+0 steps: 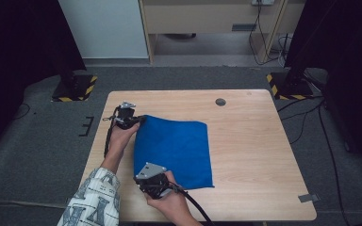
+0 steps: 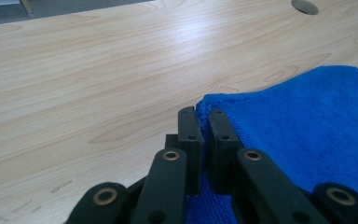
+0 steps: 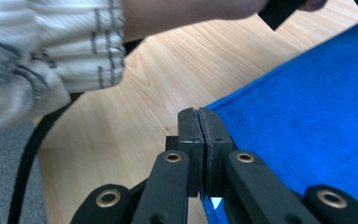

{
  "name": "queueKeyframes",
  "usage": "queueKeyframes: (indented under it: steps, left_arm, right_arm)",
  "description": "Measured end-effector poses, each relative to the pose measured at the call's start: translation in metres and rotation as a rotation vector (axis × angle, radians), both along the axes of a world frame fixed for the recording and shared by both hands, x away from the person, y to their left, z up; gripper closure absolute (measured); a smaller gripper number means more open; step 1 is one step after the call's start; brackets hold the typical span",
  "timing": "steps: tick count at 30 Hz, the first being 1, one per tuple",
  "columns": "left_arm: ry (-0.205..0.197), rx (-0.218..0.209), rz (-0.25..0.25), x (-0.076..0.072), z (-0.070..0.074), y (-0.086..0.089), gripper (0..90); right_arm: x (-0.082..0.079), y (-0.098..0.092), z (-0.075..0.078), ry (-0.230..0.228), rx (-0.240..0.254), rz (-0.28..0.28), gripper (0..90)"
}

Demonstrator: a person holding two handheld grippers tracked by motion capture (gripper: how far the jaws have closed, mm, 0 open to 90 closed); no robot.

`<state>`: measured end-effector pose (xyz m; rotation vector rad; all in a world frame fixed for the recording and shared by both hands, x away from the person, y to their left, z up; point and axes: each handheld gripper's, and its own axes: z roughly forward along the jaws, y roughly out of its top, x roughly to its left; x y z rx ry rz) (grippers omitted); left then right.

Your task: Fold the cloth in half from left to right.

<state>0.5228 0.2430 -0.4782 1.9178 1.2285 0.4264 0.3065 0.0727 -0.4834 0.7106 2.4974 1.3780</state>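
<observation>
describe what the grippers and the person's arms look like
Both are black two-jaw tools with brass-coloured pivot rings. The left gripper and the right gripper each carry a grey three-cornered plate and trail a black cable. The left arm wears a pale patterned sleeve.

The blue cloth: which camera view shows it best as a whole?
The high view: the blue cloth lies complete on the table, all edges visible. The left gripper view shows one corner by the jaws, and the right gripper view shows an edge pinched between its jaws.
</observation>
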Motion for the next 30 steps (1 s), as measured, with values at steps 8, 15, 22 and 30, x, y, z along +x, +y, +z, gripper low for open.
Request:
queueKeyframes:
  steps: [8, 15, 22, 30]
  left_arm:
    - [0.020, -0.009, 0.017, 0.006, -0.009, -0.033, 84.4]
    - [0.006, -0.004, 0.001, 0.007, -0.004, -0.063, 84.2]
    - [-0.002, -0.018, -0.008, 0.009, -0.001, -0.087, 84.2]
    - [0.003, -0.015, -0.036, 0.011, -0.004, -0.115, 83.6]
  right_arm:
    - [-0.001, -0.033, -0.004, 0.015, 0.017, -0.031, 88.7]
    - [-0.002, -0.067, -0.008, 0.014, 0.004, -0.064, 88.8]
    - [-0.001, -0.098, -0.005, 0.008, -0.001, -0.111, 88.8]
    - [0.004, -0.123, 0.000, -0.002, -0.015, -0.135, 88.8]
